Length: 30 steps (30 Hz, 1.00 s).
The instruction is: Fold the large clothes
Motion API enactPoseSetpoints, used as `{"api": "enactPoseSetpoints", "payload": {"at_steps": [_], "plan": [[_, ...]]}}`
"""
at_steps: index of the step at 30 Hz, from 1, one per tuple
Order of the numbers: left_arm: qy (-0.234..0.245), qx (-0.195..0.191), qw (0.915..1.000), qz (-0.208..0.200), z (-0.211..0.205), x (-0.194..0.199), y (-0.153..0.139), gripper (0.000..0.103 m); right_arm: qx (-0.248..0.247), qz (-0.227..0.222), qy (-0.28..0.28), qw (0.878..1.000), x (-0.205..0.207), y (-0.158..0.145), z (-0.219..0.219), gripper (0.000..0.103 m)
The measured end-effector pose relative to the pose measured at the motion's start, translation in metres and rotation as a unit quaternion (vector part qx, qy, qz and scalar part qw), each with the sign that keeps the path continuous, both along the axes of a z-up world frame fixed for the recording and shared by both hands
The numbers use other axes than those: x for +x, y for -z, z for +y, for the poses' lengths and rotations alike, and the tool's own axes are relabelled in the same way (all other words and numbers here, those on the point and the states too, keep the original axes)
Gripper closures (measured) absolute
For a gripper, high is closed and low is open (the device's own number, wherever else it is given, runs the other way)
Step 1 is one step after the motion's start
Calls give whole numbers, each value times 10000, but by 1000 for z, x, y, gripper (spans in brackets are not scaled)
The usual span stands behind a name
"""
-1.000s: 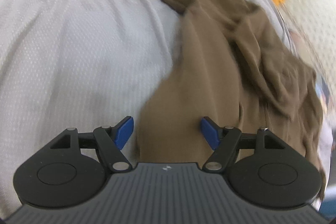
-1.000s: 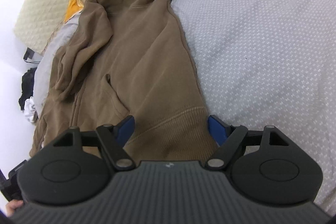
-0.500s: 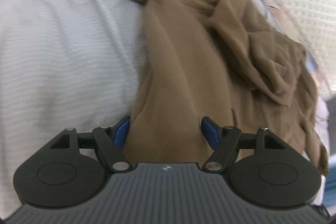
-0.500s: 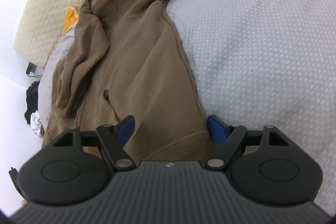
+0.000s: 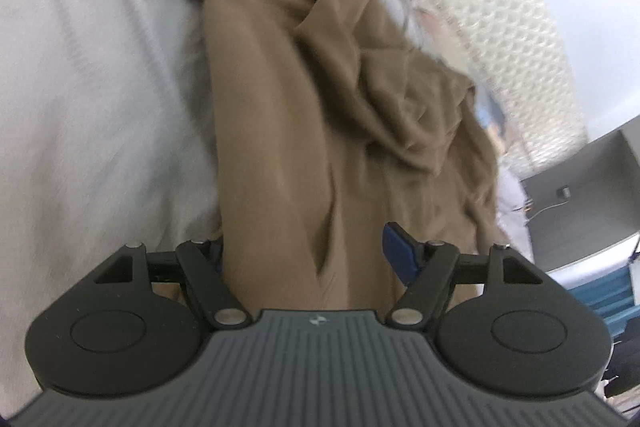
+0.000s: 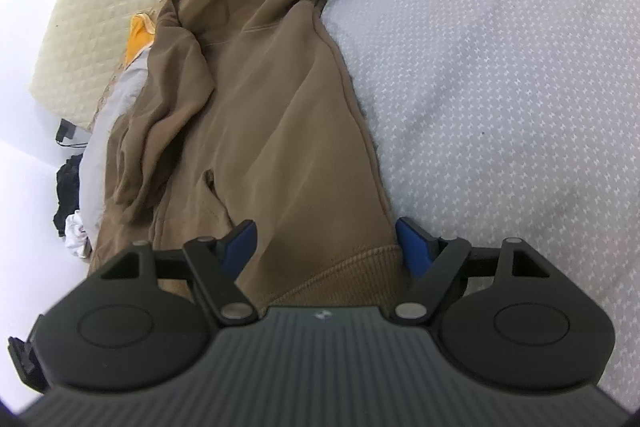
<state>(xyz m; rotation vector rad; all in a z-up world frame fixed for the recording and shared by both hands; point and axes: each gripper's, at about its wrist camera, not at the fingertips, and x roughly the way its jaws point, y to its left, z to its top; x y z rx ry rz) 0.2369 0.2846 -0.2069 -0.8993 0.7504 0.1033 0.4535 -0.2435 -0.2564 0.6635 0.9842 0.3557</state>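
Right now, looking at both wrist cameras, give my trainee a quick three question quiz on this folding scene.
1. True or false: the right gripper is clamped shut on the ribbed hem.
2. What colour is the hoodie?
A. brown
B. navy
C. red
3. What does the hoodie lie on?

Key:
1. False. Its jaws stand open, astride the hem's corner.
2. A.
3. A pale grey patterned bedspread; the left gripper also stands open over the cloth.
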Motion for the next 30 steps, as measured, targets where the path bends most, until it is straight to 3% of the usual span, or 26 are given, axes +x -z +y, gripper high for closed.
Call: {"api": "enactPoseSetpoints", "payload": {"at_steps": [4,8,13,14,17,19,20,22,30], "plan": [[26,246,9983,519,-12,-3,3,28,-69,35,-154,9999,-6,0,1,24],[215,828,9896,1153,-30,-1,12,28,-315,-36,-352,9989,-10,2,6,25],[242,997,9839,1466,-31,2,16,28,-315,-24,-518,9982,-1,9,13,23],[270,1042,9833,1469,-32,2,14,29,-259,-30,-560,9981,2,11,13,23],[340,1114,9830,1421,-34,4,5,46,-103,-78,-799,9967,7,9,16,24],[344,1037,9851,1326,-31,1,-5,62,-43,-99,-911,9958,6,8,17,46],[328,981,9865,1271,-30,-4,-8,66,97,-22,-1025,9947,5,9,19,70],[177,889,9882,1237,-23,-11,-15,85,13,-77,-1165,9932,1,4,26,79],[-87,292,9951,936,8,-40,-40,91,-383,-871,-1429,9851,-22,-61,30,86]]}}
